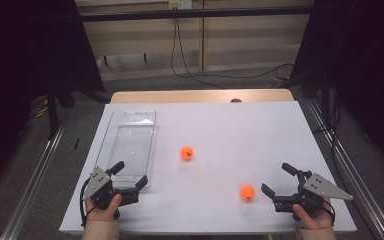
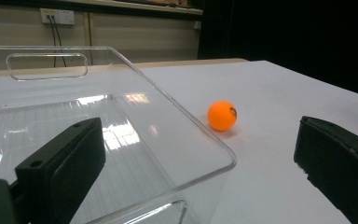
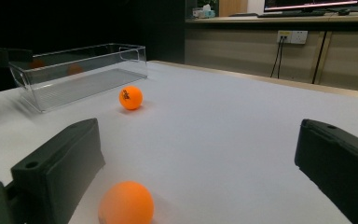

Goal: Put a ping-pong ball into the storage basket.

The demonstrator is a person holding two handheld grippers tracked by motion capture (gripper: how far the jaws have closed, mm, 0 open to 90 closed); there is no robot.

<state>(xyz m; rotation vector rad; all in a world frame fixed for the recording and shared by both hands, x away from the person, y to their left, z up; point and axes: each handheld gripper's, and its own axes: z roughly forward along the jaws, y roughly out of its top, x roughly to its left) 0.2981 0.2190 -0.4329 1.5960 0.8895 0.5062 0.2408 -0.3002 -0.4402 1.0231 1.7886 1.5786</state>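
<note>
**Both tongs open, two balls loose on desk**

High view: left tongs (image 1: 128, 176) spread wide at near end of clear rectangular plastic bin (image 1: 128, 142), nothing gripped. Right tongs (image 1: 279, 178) likewise spread, empty, just right of near small orange ball (image 1: 247, 192), not touching it. Second small orange ball with dark print (image 1: 187, 153) mid-desk, just right of bin, well apart from both tongs. All on white desk (image 1: 230, 125).

Left gripper view: jaws far apart, straddling near right corner of clear bin (image 2: 121, 121); printed ball (image 2: 222, 115) beyond, on desk outside bin wall.

Right gripper view: jaws wide, near ball (image 3: 126, 203) low between them, closer to left jaw, contact unclear. Printed ball (image 3: 131, 98) farther off, near bin (image 3: 81, 72).
</note>
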